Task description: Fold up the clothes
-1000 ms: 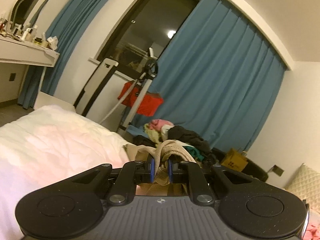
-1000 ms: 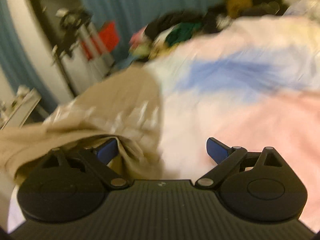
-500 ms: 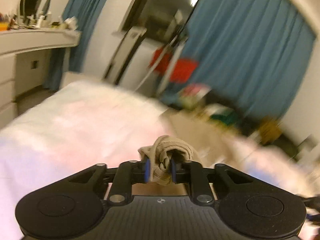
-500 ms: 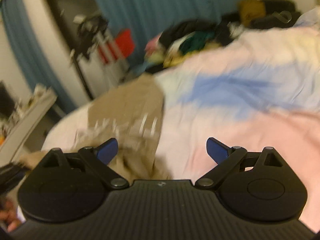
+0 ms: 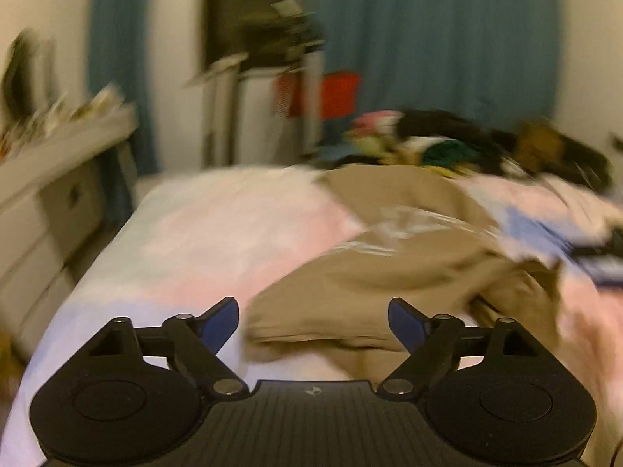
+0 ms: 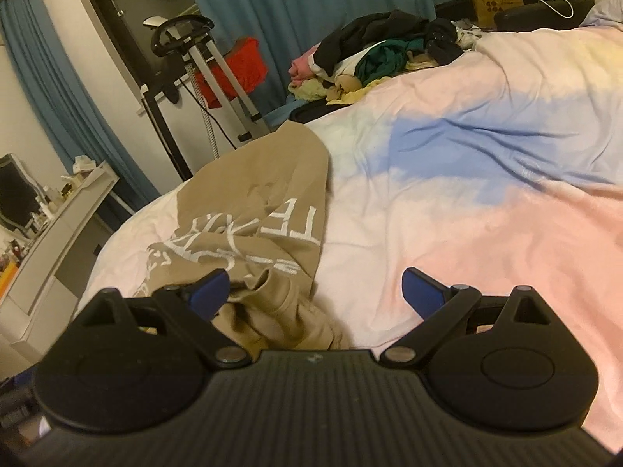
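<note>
The tan shirt [image 6: 268,198] lies on the bed [image 6: 486,210], partly spread, with its near end bunched just in front of my right gripper [image 6: 315,290]. I see white lettering facing up. I judge the fold barely begun: the cloth is laid out but rumpled, with no clean crease, so smoothing and folding remain. My left gripper [image 5: 313,325] is spread wide and empty beside the shirt's near hem. The right one is also spread and grips nothing. A clothes pile [image 6: 373,58] waits beyond the bed. I see no baskets or bins.
</note>
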Demonstrator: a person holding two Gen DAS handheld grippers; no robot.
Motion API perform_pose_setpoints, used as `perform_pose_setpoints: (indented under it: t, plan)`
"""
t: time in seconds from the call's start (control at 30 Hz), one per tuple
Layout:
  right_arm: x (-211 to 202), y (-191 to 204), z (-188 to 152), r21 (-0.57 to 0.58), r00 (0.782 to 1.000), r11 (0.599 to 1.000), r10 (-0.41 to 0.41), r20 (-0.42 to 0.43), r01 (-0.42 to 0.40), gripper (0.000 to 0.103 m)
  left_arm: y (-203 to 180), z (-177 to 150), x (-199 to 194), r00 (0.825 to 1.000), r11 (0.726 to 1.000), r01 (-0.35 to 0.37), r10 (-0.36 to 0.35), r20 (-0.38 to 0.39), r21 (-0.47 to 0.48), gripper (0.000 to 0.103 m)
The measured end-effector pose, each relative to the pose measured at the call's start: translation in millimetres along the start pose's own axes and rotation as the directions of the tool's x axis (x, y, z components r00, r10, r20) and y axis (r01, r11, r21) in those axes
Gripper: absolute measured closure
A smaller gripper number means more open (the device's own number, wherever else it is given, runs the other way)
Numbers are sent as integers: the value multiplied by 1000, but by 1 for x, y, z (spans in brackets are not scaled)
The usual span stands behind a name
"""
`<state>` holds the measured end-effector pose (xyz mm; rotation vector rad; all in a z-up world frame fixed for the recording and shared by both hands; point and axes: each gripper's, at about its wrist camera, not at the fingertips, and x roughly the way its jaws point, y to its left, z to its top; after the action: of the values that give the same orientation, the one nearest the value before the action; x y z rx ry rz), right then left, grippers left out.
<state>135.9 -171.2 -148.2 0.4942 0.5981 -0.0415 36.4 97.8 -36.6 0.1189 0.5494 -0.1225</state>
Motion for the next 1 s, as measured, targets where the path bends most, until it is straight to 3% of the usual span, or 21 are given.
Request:
perform_pose_setpoints:
  t: [0.07, 0.17, 0.27, 0.33, 0.5, 0.6, 0.7, 0.8, 1.0]
  plan:
    - [1, -1, 1, -8, 1000, 1000, -2, 5, 2, 6, -33, -4, 10, 1000, 989, 12, -14, 16, 150, 16]
    - [4, -1, 1, -33, 1000, 999, -19, 9, 19, 6, -73, -17, 32, 1000, 942, 0, -5, 15, 336, 16]
    - [7, -5, 3, -13, 1000, 1000, -1, 12, 1, 6, -100, -30, 58, 997, 885, -81, 68, 44, 458, 16]
    - [10, -6, 5, -9, 1000, 1000, 5, 11, -5, 6, -106, -33, 68, 985, 860, -172, 138, 105, 481, 16]
    - [20, -1, 6, -46, 1000, 999, 20, 1, -20, 6, -80, -8, 50, 953, 926, -259, 199, 229, 275, 16]
    - [29, 5, 0, -82, 999, 996, 10, -43, -14, 6, -65, 7, 37, 936, 948, -270, 216, 279, 171, 15]
    - [33, 12, -12, -156, 995, 988, 0, -101, -16, 6, -56, 13, 31, 931, 954, -272, 229, 285, 123, 15]
    - [25, 21, -20, -213, 996, 977, -4, -87, -15, 6, -48, 18, 28, 930, 958, -273, 239, 281, 91, 16]
    - [11, 66, -37, -396, 991, 910, 133, -8, -125, 6, -35, 27, 21, 923, 961, -277, 257, 286, 28, 16]
